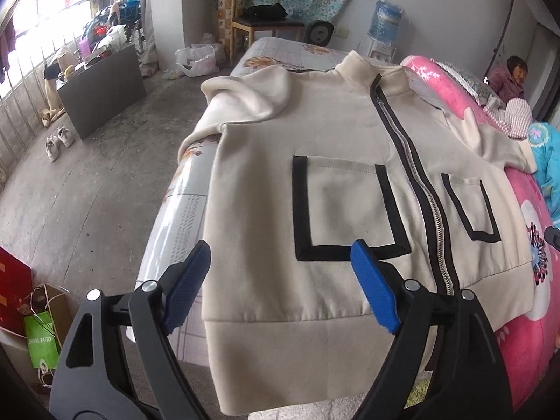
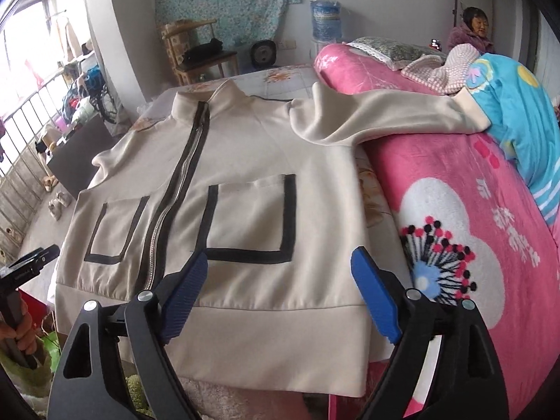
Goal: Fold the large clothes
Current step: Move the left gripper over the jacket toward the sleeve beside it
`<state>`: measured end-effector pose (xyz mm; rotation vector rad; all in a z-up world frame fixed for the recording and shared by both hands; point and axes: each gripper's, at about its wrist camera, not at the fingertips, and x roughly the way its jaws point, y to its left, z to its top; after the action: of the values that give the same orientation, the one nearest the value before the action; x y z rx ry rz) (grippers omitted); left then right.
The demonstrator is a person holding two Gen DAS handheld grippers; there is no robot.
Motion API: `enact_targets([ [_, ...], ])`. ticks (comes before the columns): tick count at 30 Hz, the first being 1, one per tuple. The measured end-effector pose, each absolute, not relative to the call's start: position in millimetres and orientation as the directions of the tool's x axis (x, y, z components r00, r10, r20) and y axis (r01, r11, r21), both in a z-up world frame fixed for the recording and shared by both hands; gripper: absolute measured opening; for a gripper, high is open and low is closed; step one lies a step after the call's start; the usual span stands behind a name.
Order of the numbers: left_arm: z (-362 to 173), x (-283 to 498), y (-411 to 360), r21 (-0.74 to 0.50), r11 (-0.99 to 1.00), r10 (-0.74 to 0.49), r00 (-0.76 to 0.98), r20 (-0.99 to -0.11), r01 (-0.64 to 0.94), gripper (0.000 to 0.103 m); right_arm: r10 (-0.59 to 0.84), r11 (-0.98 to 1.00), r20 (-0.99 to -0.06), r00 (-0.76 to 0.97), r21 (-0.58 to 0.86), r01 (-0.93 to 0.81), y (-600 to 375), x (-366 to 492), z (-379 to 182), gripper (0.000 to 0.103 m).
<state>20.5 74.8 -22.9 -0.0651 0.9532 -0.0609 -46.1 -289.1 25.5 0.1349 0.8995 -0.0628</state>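
A cream zip-up jacket [image 1: 315, 122] with black-edged pockets lies front up on the bed, zipper closed. Its hem band [image 1: 297, 350] hangs over the near bed edge. My left gripper [image 1: 280, 248] is open above the hem on the jacket's left half, with nothing pressed between its blue pads. In the right wrist view the same jacket [image 2: 252, 140] fills the middle, and my right gripper [image 2: 280, 253] is open above the hem below the right pocket. One sleeve [image 1: 245, 94] is bunched near the shoulder. The other sleeve [image 2: 385, 119] stretches out onto the pink blanket.
A pink floral blanket [image 2: 455, 182] and a blue quilt [image 2: 518, 122] lie piled to the right of the jacket. A person [image 2: 472, 35] sits at the back right. A wooden chair [image 1: 266, 17], a dark cabinet [image 1: 101, 87], shoes [image 1: 59, 141] and bags [image 1: 42, 343] stand on the floor to the left.
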Motion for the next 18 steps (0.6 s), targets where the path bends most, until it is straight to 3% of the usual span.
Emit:
enact_targets([
  [11,-74.6,52.4,28.3,0.025,0.995,-0.021,0.470,-0.882,0.092,0.083,-0.013,1.000,-0.871,0.492,-0.003,0.021,-254.3,-5.3,-41.4,0.086],
  [14,-79.1,52.4,29.0,0.036,0.996,-0.006,0.474,-0.881,0.079,0.090,-0.049,0.999,-0.887,0.459,-0.044,0.021,-252.9,-2.4,-58.0,0.086],
  [18,-81.3,54.2,33.4,0.032,0.997,-0.003,0.474,-0.880,0.064,0.096,-0.077,0.997,-0.888,0.454,-0.064,0.044,-253.3,-5.0,-65.7,0.094],
])
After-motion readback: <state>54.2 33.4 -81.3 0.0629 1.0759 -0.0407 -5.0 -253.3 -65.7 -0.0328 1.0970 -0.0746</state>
